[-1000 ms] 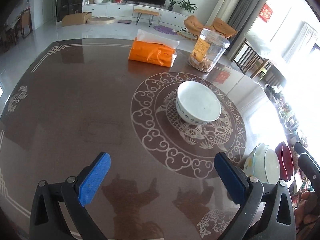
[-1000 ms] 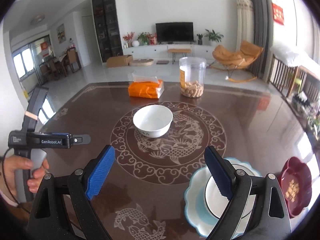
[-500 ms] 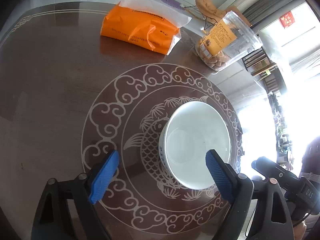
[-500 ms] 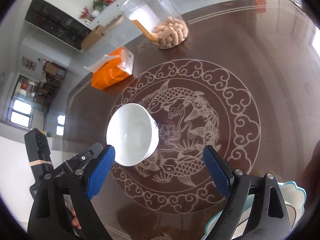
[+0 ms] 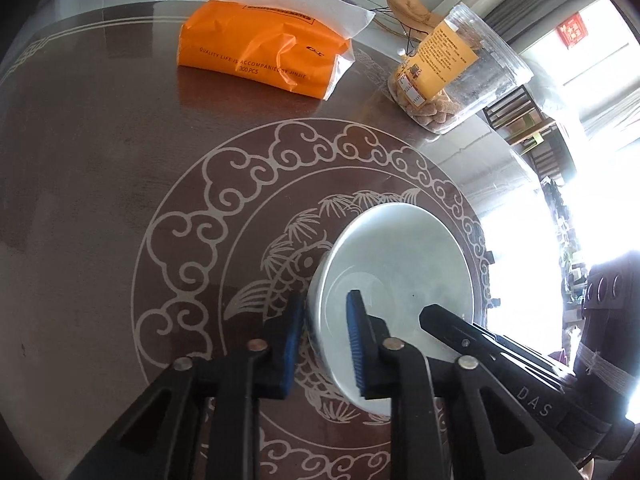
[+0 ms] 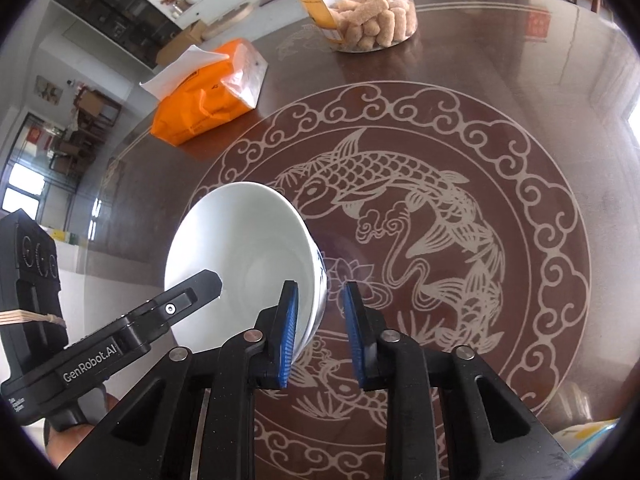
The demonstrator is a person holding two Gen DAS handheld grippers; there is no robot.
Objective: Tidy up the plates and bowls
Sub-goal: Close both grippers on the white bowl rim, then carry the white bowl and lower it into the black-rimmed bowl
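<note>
White bowl (image 5: pixel 394 280) sits on the table's (image 5: pixel 100 184) fish medallion. Left gripper (image 5: pixel 324 344) and right gripper (image 6: pixel 320 330) have each just closed onto opposite sides of its rim, both clamped.

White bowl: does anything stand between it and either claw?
Nothing visible does. The left claw and the right claw each straddle the white bowl at its rim, on opposite sides. The left claw's jaws have just been closing, with the bowl's wall between them.
</note>
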